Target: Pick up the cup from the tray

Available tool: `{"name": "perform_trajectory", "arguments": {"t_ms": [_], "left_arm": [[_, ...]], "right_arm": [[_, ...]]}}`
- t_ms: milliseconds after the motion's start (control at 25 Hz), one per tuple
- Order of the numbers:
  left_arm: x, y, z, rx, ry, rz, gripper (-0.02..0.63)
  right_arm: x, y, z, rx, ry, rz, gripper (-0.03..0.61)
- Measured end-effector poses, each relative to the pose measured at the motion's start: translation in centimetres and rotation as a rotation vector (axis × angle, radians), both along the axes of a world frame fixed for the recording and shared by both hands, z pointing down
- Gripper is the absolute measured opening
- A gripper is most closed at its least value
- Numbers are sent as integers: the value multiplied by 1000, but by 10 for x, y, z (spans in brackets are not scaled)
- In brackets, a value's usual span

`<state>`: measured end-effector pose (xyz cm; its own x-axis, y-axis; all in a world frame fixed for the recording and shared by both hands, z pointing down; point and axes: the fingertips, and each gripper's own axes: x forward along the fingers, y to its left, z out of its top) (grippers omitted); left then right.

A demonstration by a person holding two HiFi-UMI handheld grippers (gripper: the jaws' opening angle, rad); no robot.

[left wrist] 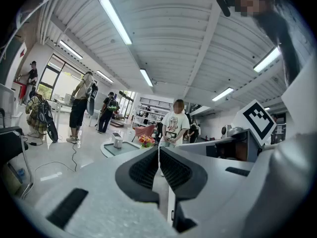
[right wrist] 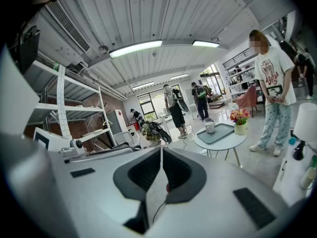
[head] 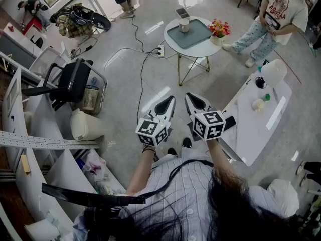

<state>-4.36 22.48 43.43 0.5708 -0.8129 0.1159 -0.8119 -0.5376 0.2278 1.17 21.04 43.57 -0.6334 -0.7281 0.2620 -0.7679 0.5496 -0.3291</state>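
Observation:
A small grey cup (head: 184, 25) stands on a grey-green tray (head: 196, 36) on a round white table (head: 202, 49), far ahead of me across the floor. My left gripper (head: 167, 103) and right gripper (head: 194, 101) are held side by side at waist height, pointing toward that table, well short of it. Both are shut with nothing between the jaws. In the left gripper view the cup (left wrist: 118, 141) shows small to the left of the closed jaws (left wrist: 159, 151). In the right gripper view the cup (right wrist: 210, 127) and tray (right wrist: 223, 133) lie right of the closed jaws (right wrist: 161, 151).
A pot of flowers (head: 218, 30) and a phone-like slab (head: 182, 12) share the round table. A person (head: 273, 19) stands just right of it. A power strip (head: 160, 49) with cables lies on the floor. A long white table (head: 261, 122) is at my right, a black chair (head: 70, 82) and shelves at my left.

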Motion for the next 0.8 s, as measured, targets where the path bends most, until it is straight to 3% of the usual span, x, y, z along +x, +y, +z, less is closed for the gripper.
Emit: {"name": "perform_trajectory", "arguments": {"t_ms": [800], "left_arm": [[33, -58, 4, -3, -14, -5, 14]], "right_arm": [[33, -54, 9, -8, -12, -3, 38]]}}
